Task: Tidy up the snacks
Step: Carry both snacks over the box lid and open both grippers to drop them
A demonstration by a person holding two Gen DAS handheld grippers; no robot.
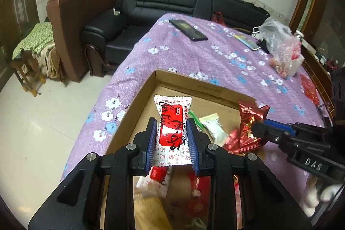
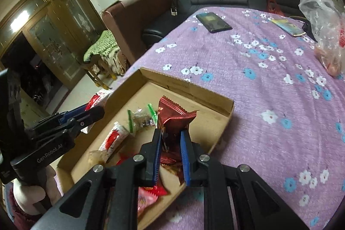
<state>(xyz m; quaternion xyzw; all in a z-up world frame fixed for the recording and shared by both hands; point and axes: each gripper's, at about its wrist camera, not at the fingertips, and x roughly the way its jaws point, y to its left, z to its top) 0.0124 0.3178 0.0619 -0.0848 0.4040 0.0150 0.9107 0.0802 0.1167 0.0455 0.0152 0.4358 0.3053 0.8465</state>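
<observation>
- The left gripper point(image 1: 172, 141) clamps a red-and-white printed snack packet point(image 1: 173, 128), held upright above the shallow brown cardboard box point(image 1: 194, 84).
- The right gripper point(image 2: 171, 154) pinches a dark red foil snack pouch point(image 2: 173, 120) over the same box.
- More wrapped snacks, including a green-edged clear packet point(image 2: 141, 119), lie inside it.
- The box rests on a purple flowered cloth point(image 2: 269, 83).

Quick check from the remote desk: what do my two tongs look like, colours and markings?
Both tongs are matte black angular frames with silver round bolts and ribbed blue pads. The left tongs show "GenRobot.AI" in pale letters on their side in the right wrist view. The right tongs show "DAS" on their side in the left wrist view.
</observation>
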